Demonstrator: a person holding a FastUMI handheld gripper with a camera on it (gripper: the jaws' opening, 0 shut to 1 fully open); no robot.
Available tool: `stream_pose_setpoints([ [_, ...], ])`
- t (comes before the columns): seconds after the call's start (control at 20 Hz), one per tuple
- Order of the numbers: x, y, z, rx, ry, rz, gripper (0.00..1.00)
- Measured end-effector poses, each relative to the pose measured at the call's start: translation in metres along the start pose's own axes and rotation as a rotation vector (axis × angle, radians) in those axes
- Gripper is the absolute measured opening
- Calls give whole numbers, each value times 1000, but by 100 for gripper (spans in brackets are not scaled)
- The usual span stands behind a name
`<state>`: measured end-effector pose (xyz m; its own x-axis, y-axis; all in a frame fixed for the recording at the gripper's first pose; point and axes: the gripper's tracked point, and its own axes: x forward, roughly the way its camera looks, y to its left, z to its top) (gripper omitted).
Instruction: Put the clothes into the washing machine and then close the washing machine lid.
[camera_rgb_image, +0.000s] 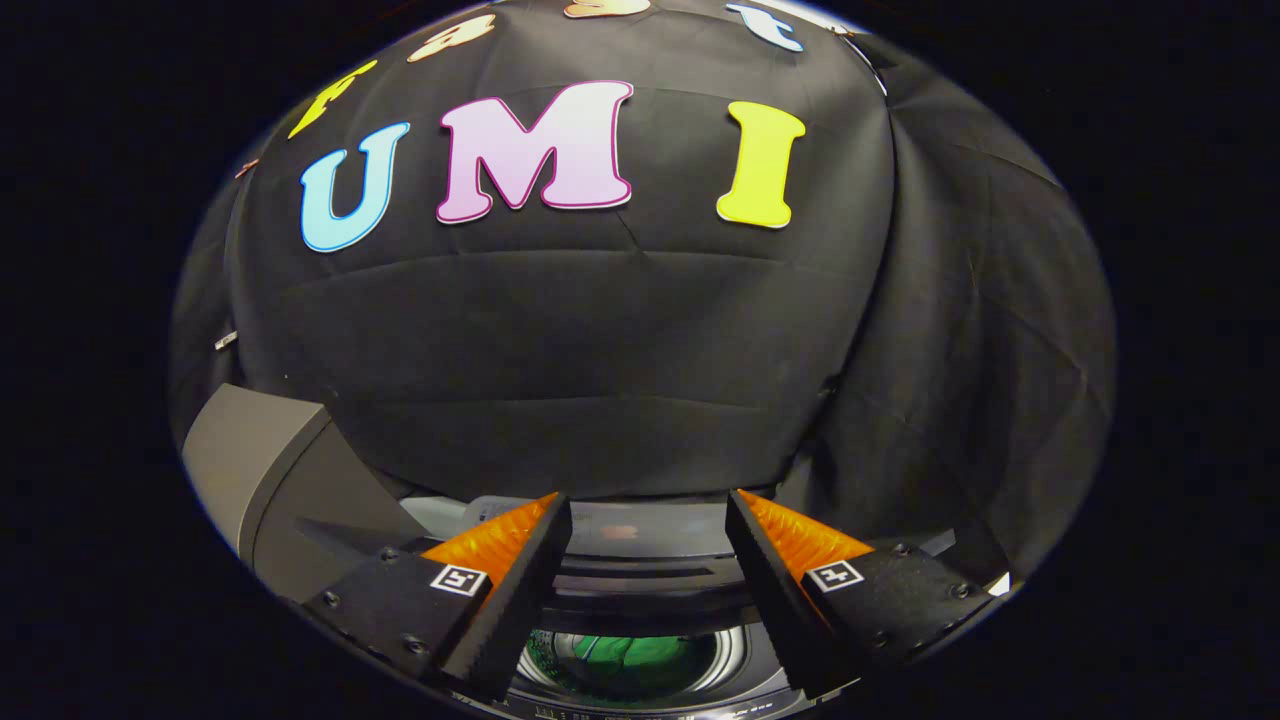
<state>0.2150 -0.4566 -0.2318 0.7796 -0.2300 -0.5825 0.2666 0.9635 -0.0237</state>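
Item: my gripper, fingers spread wide apart and clasping nothing; black ridged inner pads, orange outer faces, a small square black-and-white marker on each finger base. No brand or readable writing on it; faint print runs along the machine's front edge below the fingers, too small to make out. Item: washing machine, directly below and between my fingers, dark glossy top, lid up, round drum opening with a shiny rim. Item: green clothes, lying inside the drum, partly hidden by both fingers. Item: grey slanted panel, beside the left finger, cut off; what it belongs to I cannot tell. Surroundings: black creased cloth wall beyond the machine.
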Motion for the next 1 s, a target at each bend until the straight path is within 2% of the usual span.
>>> stream_pose_setpoints([
  [0.1, -7, 9, -20, -7, 64, 41, 100],
  [0.15, -15, 7, -29, -23, 85, 35, 100],
  [0.25, -22, -11, -51, -145, 150, -40, 100],
  [0.35, -24, -2, -67, -154, 190, 14, 100],
  [0.55, -38, 13, -70, -152, 179, 49, 99],
  [0.8, -49, 47, 1, -37, -17, 87, 100],
  [1.0, -94, 74, 90, 33, -244, 112, 99],
])
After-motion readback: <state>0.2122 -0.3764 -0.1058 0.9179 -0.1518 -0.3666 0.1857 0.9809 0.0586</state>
